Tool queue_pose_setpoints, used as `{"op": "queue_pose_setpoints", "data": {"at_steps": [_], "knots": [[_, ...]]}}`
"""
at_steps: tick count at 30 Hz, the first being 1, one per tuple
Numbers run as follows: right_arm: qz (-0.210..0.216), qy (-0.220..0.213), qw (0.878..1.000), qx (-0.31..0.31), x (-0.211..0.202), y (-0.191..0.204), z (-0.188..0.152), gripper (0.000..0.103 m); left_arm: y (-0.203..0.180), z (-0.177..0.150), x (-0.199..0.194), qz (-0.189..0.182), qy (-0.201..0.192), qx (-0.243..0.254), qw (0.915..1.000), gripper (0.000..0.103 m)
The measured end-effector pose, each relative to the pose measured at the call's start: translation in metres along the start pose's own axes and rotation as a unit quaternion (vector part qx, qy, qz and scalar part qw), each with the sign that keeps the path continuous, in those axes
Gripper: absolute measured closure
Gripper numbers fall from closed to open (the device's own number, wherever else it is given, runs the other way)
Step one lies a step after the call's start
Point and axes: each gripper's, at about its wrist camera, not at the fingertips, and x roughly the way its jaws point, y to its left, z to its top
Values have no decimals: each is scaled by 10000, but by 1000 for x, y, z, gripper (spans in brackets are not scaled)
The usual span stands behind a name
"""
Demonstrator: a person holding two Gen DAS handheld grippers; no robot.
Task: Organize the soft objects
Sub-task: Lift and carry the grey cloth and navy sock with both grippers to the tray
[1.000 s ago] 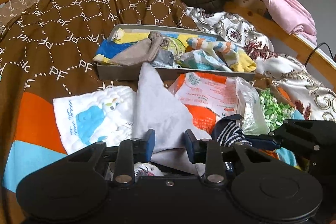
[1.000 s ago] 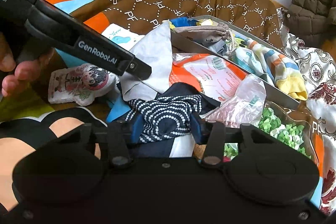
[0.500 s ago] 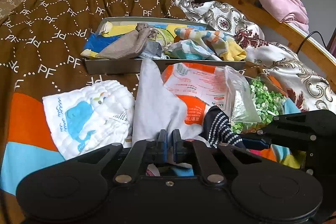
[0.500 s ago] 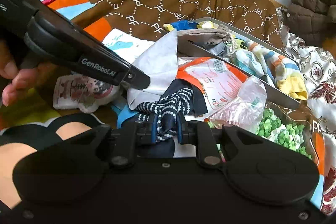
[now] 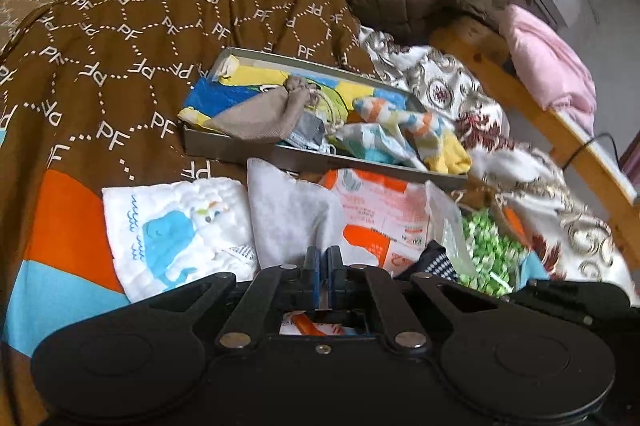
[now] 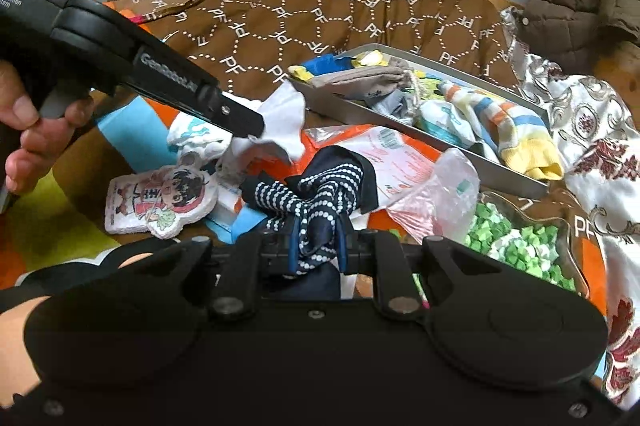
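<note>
Grey metal, the shallow tray (image 5: pixel 256 148) lies ahead of both grippers, crowded with a tan drawstring pouch (image 5: pixel 260 116), a striped sock (image 5: pixel 424 130) spilling over its right end, and yellow and blue cloths. The left gripper (image 5: pixel 322 268) is pressed together on the near edge of a pale grey cloth (image 5: pixel 288 214), just short of the tray's front wall. The right gripper (image 6: pixel 316 246) pinches a navy dotted cloth (image 6: pixel 320 194), beside the left tool's tip. A whale washcloth (image 5: pixel 172 230) lies left, a bag of green pieces (image 6: pixel 516 238) right. Little bare surface shows between items.
</note>
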Motion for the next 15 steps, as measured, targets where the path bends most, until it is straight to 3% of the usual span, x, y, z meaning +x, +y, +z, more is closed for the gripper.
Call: {"op": "queue_pose_setpoints", "data": {"at_steps": [9, 15], "knots": [[-55, -844, 9955, 434, -32, -14, 2, 92, -1, 6, -10, -183, -201, -129, 9995, 101], [-128, -1136, 9901, 810, -43, -29, -2, 92, -2, 10, -17, -263, -367, -193, 9988, 101]]}}
